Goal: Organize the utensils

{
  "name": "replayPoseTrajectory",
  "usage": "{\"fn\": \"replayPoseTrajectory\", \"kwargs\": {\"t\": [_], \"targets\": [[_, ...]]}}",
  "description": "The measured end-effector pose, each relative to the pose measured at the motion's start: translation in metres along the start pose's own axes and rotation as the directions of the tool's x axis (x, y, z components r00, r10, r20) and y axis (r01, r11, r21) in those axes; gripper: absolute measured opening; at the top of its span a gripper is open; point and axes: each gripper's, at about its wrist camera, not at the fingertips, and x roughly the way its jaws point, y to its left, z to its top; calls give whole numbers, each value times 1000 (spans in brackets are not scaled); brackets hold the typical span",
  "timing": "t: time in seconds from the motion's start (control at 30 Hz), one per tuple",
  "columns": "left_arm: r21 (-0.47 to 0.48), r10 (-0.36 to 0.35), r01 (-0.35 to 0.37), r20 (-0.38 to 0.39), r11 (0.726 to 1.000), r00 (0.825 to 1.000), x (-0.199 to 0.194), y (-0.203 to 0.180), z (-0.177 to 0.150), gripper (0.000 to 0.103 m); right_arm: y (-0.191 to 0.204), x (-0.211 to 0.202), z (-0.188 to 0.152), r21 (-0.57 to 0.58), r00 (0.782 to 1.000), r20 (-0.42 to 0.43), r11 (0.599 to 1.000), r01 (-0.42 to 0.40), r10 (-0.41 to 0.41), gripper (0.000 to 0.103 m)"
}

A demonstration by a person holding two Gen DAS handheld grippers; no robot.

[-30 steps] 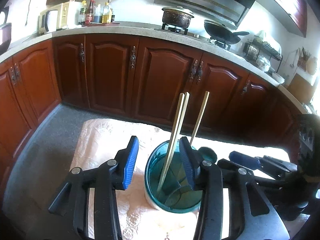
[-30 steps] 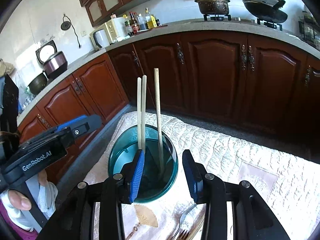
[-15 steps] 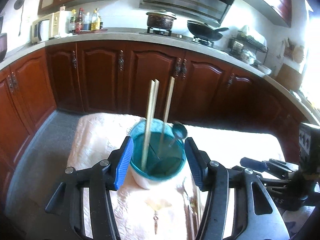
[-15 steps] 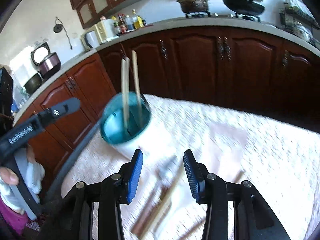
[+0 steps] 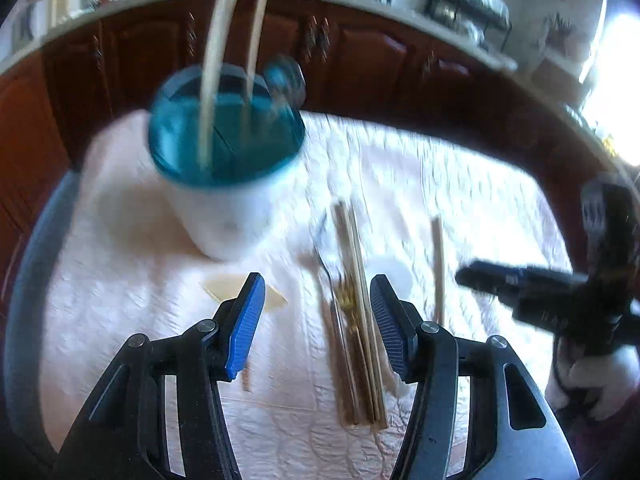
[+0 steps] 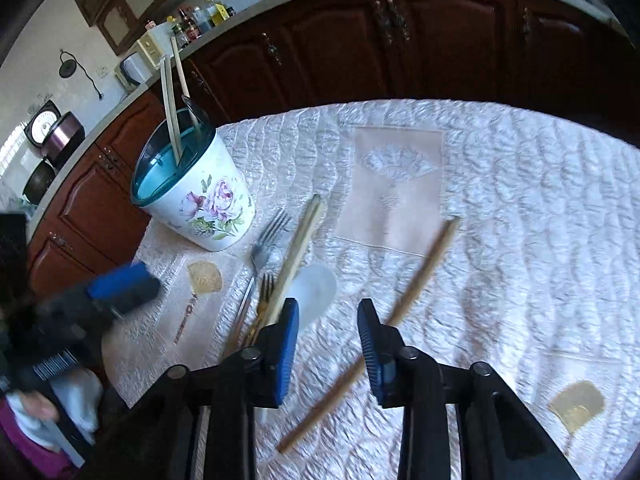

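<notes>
A white flowered holder point(image 6: 200, 204) with a blue rim point(image 5: 224, 148) stands at the cloth's far left, with three chopsticks point(image 6: 172, 112) and a dark spoon point(image 5: 286, 80) in it. Beside it on the cloth lie a silver fork point(image 6: 264, 248), a gold fork point(image 6: 265, 296), a pair of chopsticks point(image 6: 300, 248), a white spoon point(image 6: 316, 288) and a single chopstick point(image 6: 424, 272). My left gripper point(image 5: 317, 286) hangs open above the forks and paired chopsticks point(image 5: 356, 300). My right gripper point(image 6: 327, 306) hovers between the white spoon and the single chopstick, its jaws closing with nothing pressed between them.
A white quilted cloth point(image 6: 520, 200) covers the table. Dark wooden cabinets point(image 6: 360, 40) under a counter run behind it. The other gripper shows at the right of the left wrist view point(image 5: 528, 292) and at the left of the right wrist view point(image 6: 116, 284).
Both grippers drew back from the holder and dropped toward the utensils lying on the cloth. The left jaws spread wider. The right jaws narrowed a little.
</notes>
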Motion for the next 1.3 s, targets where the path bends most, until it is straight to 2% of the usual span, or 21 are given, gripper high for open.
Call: {"fn": "replayPoseTrajectory", "kwargs": {"t": [0.1, 0.2, 0.37, 0.5, 0.67, 0.73, 0.8, 0.87, 1.03, 1.2, 1.3], "targets": [[6, 5, -4, -50, 1000, 999, 24, -4, -6, 48, 0, 20, 14, 10, 999, -19, 999, -32, 32, 28], [-14, 4, -5, -79, 1000, 997, 42, -5, -4, 47, -1, 41, 30, 29, 997, -46, 998, -55, 56, 27], [-81, 8, -16, -96, 997, 995, 65, 1, 5, 47, -3, 78, 51, 57, 992, -90, 995, -79, 84, 26], [-107, 42, -50, -80, 993, 996, 76, 5, 13, 47, -7, 100, 62, 80, 989, -114, 993, -84, 93, 23], [-148, 70, -83, -86, 986, 994, 93, 11, 22, 47, -10, 115, 69, 105, 986, -122, 989, -100, 113, 17], [-171, 74, -88, -89, 981, 993, 98, 13, 23, 47, -13, 117, 70, 123, 985, -119, 986, -113, 128, 11], [-187, 73, -90, -95, 978, 993, 104, 15, 25, 33, -14, 118, 70, 135, 982, -122, 983, -127, 144, 7], [-183, 70, -89, -108, 979, 992, 108, 15, 24, 10, -13, 117, 67, 126, 982, -121, 983, -131, 146, 7], [-172, 36, -55, -107, 984, 994, 98, 20, 19, 3, -9, 98, 50, 134, 976, -122, 977, -164, 181, 6], [-140, 29, -46, -123, 989, 992, 66, 37, 0, 2, 6, 69, 20, 132, 957, -120, 960, -247, 262, 6], [-148, 35, -55, -138, 987, 990, 51, 50, -14, 2, 23, 62, 0, 100, 948, -152, 958, -267, 280, 6]]}}
